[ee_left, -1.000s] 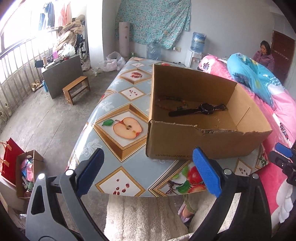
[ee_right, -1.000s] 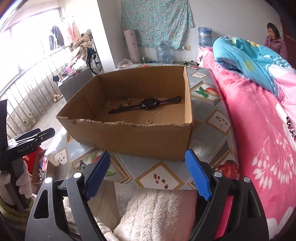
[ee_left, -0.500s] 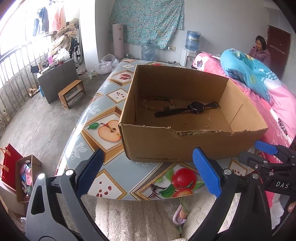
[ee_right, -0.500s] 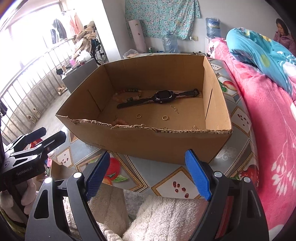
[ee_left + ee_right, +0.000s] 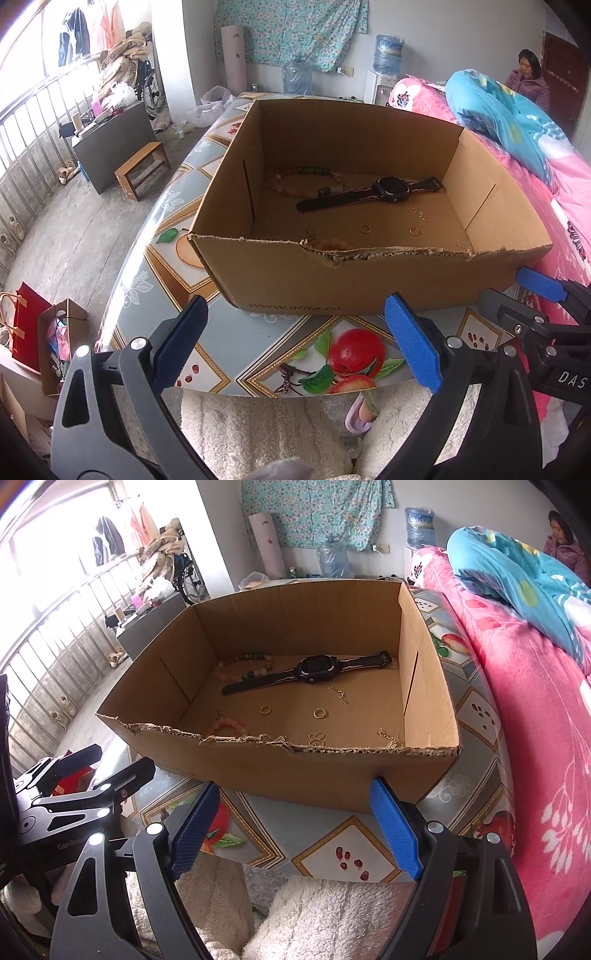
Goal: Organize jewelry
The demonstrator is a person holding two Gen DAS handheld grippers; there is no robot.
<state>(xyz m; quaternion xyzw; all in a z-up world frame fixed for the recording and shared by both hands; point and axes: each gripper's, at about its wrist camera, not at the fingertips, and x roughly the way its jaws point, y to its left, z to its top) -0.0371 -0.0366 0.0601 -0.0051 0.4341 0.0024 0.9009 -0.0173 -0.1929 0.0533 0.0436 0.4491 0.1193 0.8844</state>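
Cardboard box (image 5: 280,775) with watch (image 5: 317,669), bracelets, rings: set on counter (image 5: 369,849) beyond left tongs (image 5: 295,343) and right tongs (image 5: 291,827), both spread, nothing gripped.

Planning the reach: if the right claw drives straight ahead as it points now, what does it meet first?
Most likely the near wall of the cardboard box, below its torn rim, not the jewelry inside. The open right claw sits low before it; depth is uncertain.
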